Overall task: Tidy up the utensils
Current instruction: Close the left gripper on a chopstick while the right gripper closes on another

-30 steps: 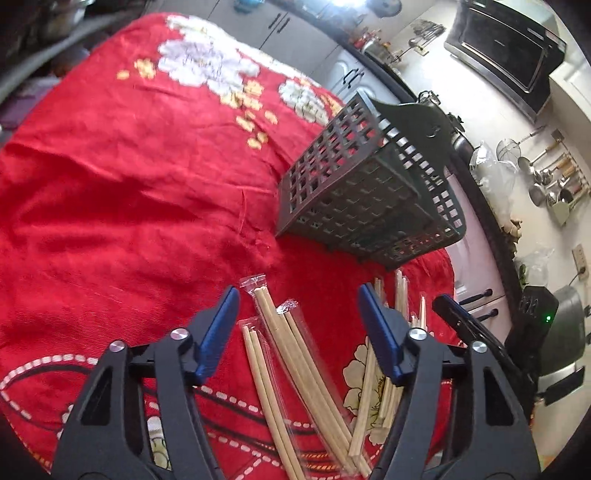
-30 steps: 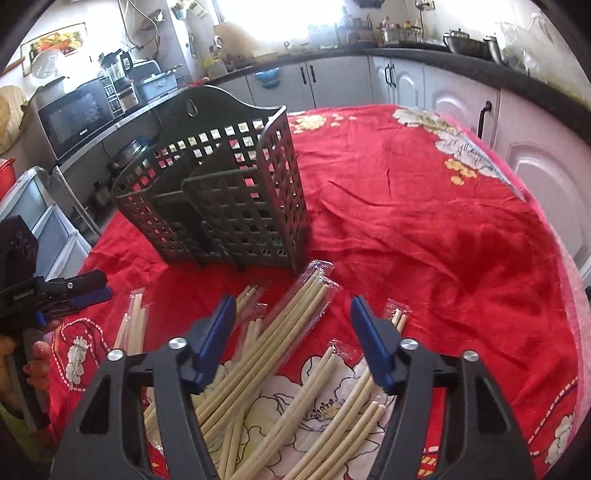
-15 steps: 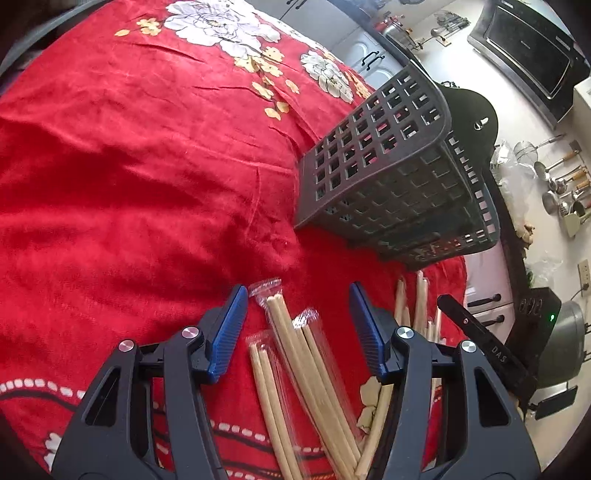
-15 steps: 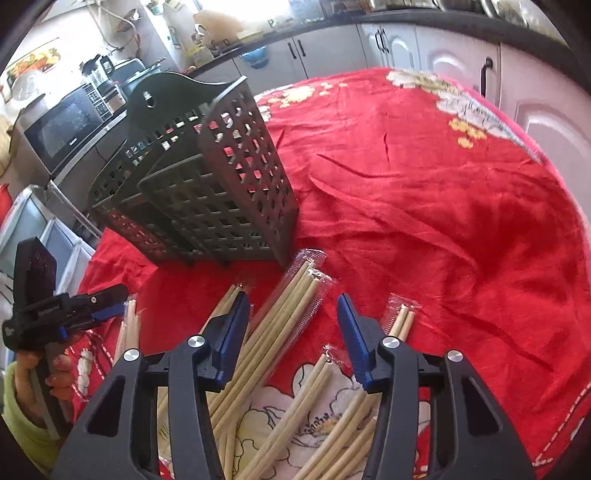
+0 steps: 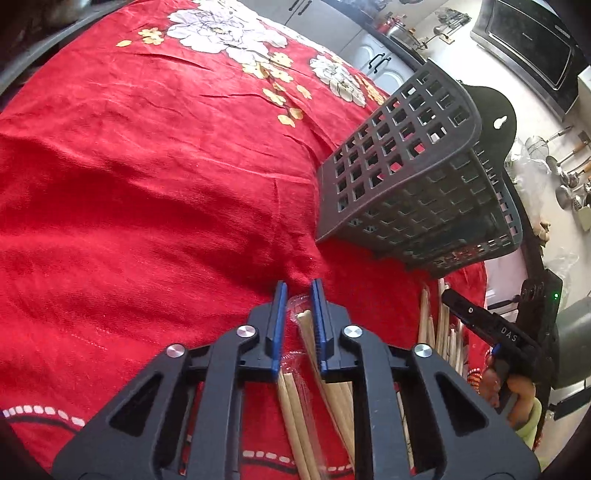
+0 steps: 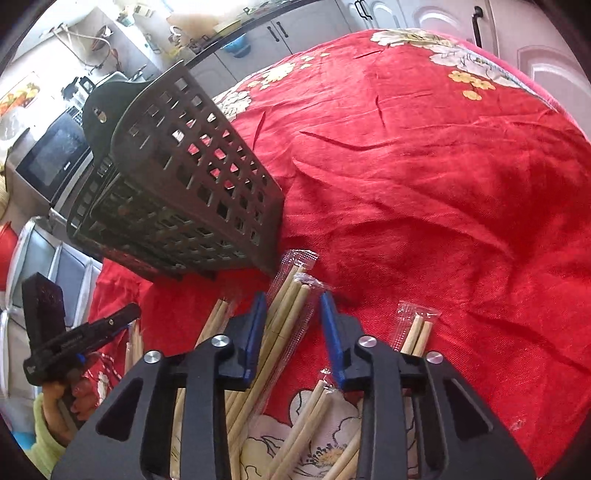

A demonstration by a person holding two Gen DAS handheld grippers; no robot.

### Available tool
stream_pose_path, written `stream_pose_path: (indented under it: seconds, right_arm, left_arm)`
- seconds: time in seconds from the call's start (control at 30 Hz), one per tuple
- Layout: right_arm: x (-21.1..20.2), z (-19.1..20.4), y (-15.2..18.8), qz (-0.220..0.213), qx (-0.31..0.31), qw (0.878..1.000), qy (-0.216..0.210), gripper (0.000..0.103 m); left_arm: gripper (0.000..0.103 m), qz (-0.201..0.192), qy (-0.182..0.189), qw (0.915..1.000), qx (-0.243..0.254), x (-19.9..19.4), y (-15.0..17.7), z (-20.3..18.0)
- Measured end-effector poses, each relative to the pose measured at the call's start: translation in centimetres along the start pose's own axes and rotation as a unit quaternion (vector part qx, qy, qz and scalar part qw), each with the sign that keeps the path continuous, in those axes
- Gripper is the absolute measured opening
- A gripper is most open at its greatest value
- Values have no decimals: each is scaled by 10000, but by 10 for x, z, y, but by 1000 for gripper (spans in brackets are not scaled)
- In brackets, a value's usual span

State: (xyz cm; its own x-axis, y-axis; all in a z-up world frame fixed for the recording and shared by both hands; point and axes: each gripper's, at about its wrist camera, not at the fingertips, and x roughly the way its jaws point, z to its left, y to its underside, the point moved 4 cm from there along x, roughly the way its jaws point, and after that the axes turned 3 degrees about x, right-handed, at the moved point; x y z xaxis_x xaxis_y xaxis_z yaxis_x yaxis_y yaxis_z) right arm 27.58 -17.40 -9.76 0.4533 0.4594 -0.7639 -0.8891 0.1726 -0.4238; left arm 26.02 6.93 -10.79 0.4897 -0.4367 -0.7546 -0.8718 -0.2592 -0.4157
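Several pairs of pale wooden chopsticks in clear wrappers lie on a red flowered tablecloth (image 5: 147, 184) in front of a dark grey lattice utensil basket (image 5: 406, 192). My left gripper (image 5: 298, 291) points down at the cloth. Its jaws are closing and pinch the top end of one wrapped pair (image 5: 303, 316). My right gripper (image 6: 293, 299) straddles a packet of wrapped chopsticks (image 6: 291, 306) just below the basket (image 6: 177, 177). Its jaws are closing, and a thin gap still shows beside each pad. More wrapped pairs (image 6: 417, 328) lie to the right.
A hand (image 6: 59, 398) at the lower left holds the other gripper's black body. Loose chopsticks (image 5: 439, 325) lie by the table's right edge. A microwave (image 6: 55, 155) and kitchen cabinets (image 6: 280, 29) stand beyond the table.
Both grippers sank toward the chopsticks and their jaws narrowed. The left jaws went from wide apart to pinching one wrapped pair. The right gripper rolled and tilted the view.
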Motion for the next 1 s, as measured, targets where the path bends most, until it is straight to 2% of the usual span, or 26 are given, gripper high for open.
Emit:
stream_pose_path:
  seconds: [0.13, 0.47, 0.77, 1.0]
  right_arm:
    - [-4, -3, 1, -10, 42, 9999, -96, 17]
    - [-37, 1, 7, -303, 120, 9986, -416, 11]
    - [-91, 43, 16, -824, -513, 9914, -875, 8]
    - [-129, 81, 16, -1276, -1007, 9816, -1000, 6]
  left_arm:
    - [1, -34, -16, 10000, 88, -1, 0, -2]
    - [1, -484, 227, 9976, 444, -38, -2, -27]
    - [0, -909, 465, 9914, 815, -75, -1, -62]
    - [0, -1154, 668, 9854, 1056, -105, -4, -92]
